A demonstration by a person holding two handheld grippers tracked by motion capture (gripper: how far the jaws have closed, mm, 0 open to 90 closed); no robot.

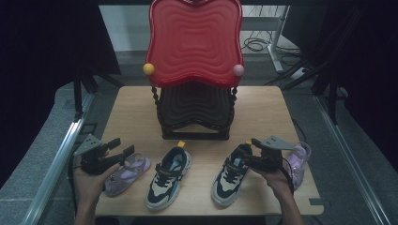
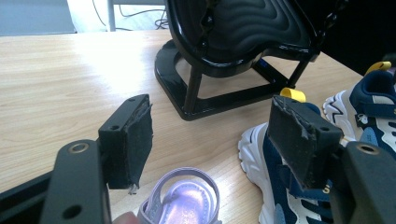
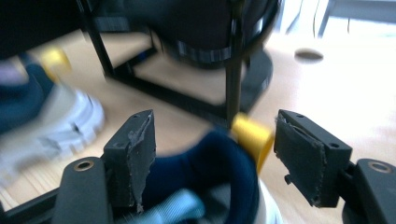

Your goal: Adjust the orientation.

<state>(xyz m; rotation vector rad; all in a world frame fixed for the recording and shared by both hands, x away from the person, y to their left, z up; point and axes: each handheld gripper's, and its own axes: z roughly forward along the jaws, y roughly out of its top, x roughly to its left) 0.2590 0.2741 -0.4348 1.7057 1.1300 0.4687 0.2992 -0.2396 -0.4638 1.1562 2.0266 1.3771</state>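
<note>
Four shoes lie in a row along the near part of the wooden table (image 1: 131, 108). From the left they are a purple sandal (image 1: 126, 172), two navy-and-white sneakers (image 1: 168, 177) (image 1: 230, 177), and a second purple sandal (image 1: 299, 161). My left gripper (image 1: 119, 149) hovers open over the left sandal's heel strap (image 2: 187, 196). Nothing is between its pads (image 2: 140, 135). My right gripper (image 1: 248, 147) is open at the right sneaker's heel. In the right gripper view the navy heel collar (image 3: 210, 172) and yellow pull tab (image 3: 252, 135) sit between the pads (image 3: 135, 149) with gaps on both sides.
A two-tier rack stands at the table's middle back, with a red wavy tray on top (image 1: 193, 40) and a black tier and frame below (image 1: 195, 115). Its black base (image 2: 205, 105) is just beyond the shoes. Metal rails (image 1: 61, 154) flank the table.
</note>
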